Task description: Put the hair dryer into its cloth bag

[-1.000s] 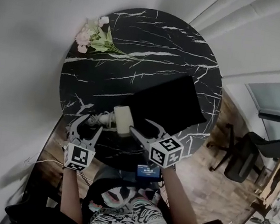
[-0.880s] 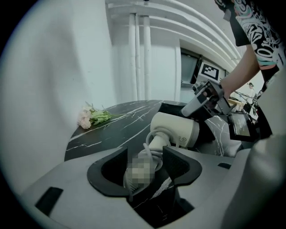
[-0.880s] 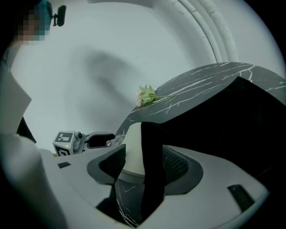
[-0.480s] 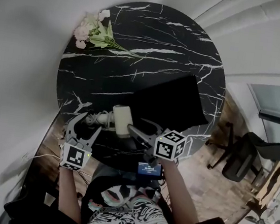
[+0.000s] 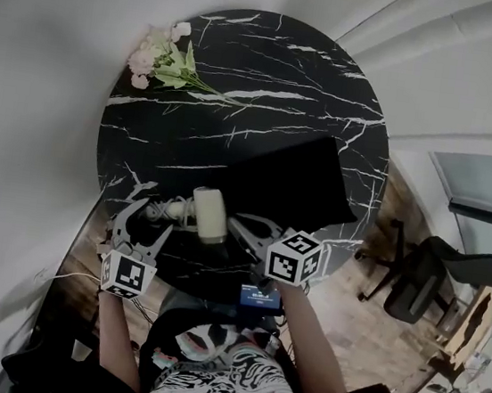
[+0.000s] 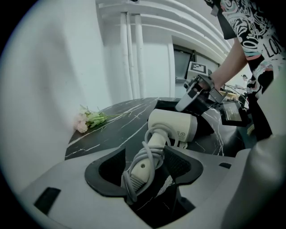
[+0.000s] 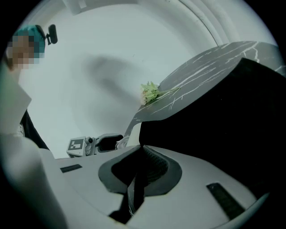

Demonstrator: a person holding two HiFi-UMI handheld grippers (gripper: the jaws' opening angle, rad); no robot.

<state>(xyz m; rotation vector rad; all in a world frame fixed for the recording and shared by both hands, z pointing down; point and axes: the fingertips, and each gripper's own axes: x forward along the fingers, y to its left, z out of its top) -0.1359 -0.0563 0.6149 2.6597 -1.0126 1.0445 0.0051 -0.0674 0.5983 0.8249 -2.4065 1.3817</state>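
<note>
Hair dryer [image 5: 209,214] is lying at the head view's lower centre, just left of the black cloth bag [image 5: 293,179]. Left gripper view: the left gripper [image 6: 145,163] is opening its jaws around the dryer's cord-wrapped handle. Right gripper view: the right gripper [image 7: 140,154] is clenching the bag's edge.

A round black marble table [image 5: 315,83] with thin white veins fills the middle of the head view. At its far left rim lies a small bunch of pale pink flowers with green stems [image 5: 161,52], blooms toward the edge and stems pointing in toward the centre. A flat black cloth bag [image 5: 293,184] lies spread over the right half, reaching toward the near right rim. Just left of the bag's near corner, close to the near edge, a cream-white plastic hair dryer [image 5: 210,213] lies on its side. Its pale cord [image 5: 165,211] is wound round the handle, which points left.
</note>
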